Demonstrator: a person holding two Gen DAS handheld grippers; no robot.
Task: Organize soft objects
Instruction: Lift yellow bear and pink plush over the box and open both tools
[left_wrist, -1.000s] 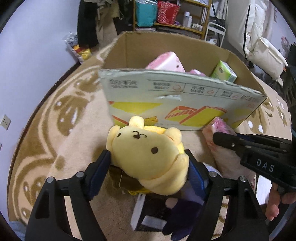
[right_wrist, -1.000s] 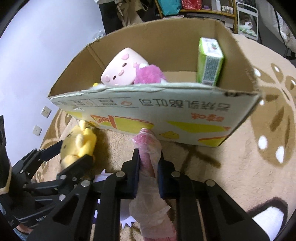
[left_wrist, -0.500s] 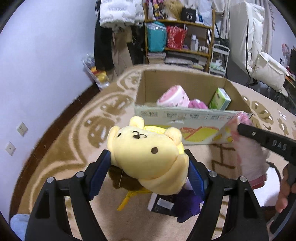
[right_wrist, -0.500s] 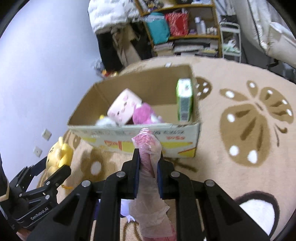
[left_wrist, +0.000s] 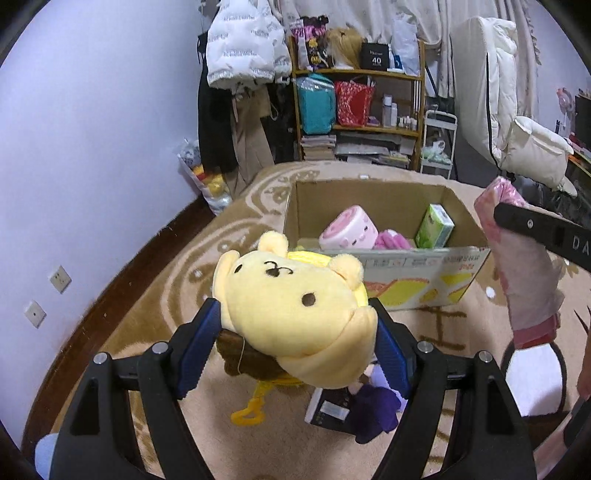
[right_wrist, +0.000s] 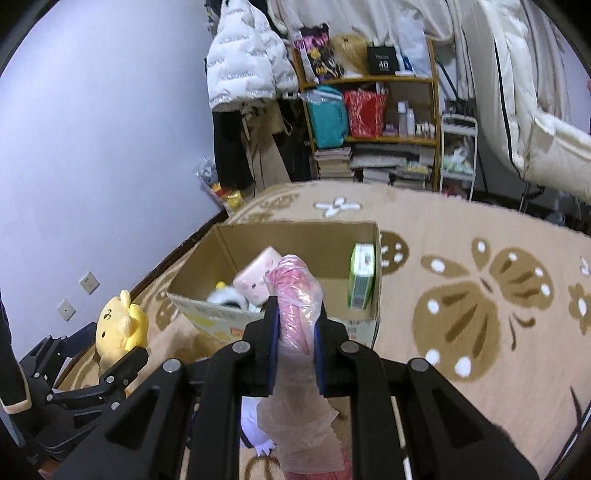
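Left gripper (left_wrist: 295, 328): closed around a yellow plush bear (left_wrist: 291, 302), which was clamped between the blue pads (left_wrist: 195, 343) and held above the rug (left_wrist: 155, 295), on the near side of the box.
Right gripper (right_wrist: 295, 328): closed on a pink item wrapped in clear plastic (right_wrist: 297, 306); the wrapped item was pinched upright between the fingers, with its top seen in front of the box opening and its lower end hanging below the jaws.
Cardboard box (left_wrist: 424, 280): stood open on the rug; a pink plush (left_wrist: 349, 232), a magenta fluffy toy (left_wrist: 391, 240) and a green carton (left_wrist: 434, 227) standing against the right wall were seen inside.
Extra contents, right wrist view: a white-and-black plush (right_wrist: 225, 297) was seen near the front wall of the box.
Floor below the left gripper: a purple soft toy (left_wrist: 373, 410) was seen lying on a dark flat package (left_wrist: 328, 410).
Keychain: a yellow clip (left_wrist: 249, 413) was seen dangling beneath the bear.
Background: a wooden shelf (left_wrist: 358, 110) was seen against the far wall.
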